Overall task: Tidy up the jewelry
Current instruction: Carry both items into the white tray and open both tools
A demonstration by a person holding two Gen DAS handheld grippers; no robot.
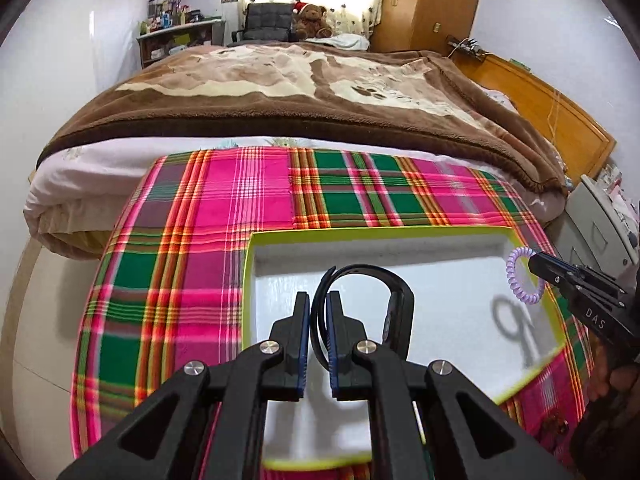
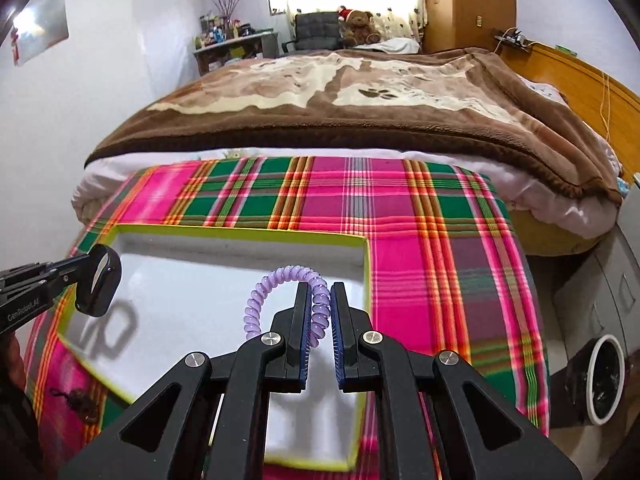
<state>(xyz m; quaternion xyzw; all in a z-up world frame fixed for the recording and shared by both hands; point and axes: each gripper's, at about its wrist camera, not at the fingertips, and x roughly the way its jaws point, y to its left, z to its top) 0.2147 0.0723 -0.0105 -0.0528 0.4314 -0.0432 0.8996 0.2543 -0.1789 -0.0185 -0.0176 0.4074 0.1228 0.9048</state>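
A white tray with a lime-green rim (image 1: 376, 233) lies on a pink and green plaid cloth (image 1: 192, 248). My left gripper (image 1: 318, 300) is shut on the strap of a black wristband watch (image 1: 400, 300) and holds it above the tray. It shows at the left of the right wrist view (image 2: 98, 280). My right gripper (image 2: 321, 292) is shut on a purple spiral hair tie (image 2: 272, 284), held above the tray (image 2: 240, 233). That tie (image 1: 516, 276) and gripper (image 1: 534, 258) show at the right of the left wrist view.
A small dark trinket (image 2: 78, 398) lies on the cloth (image 2: 420, 240) left of the tray. A bed with a brown blanket (image 1: 300, 92) lies beyond the table. A grey cabinet (image 2: 592, 280) and a white-rimmed bin (image 2: 604, 380) stand at the right.
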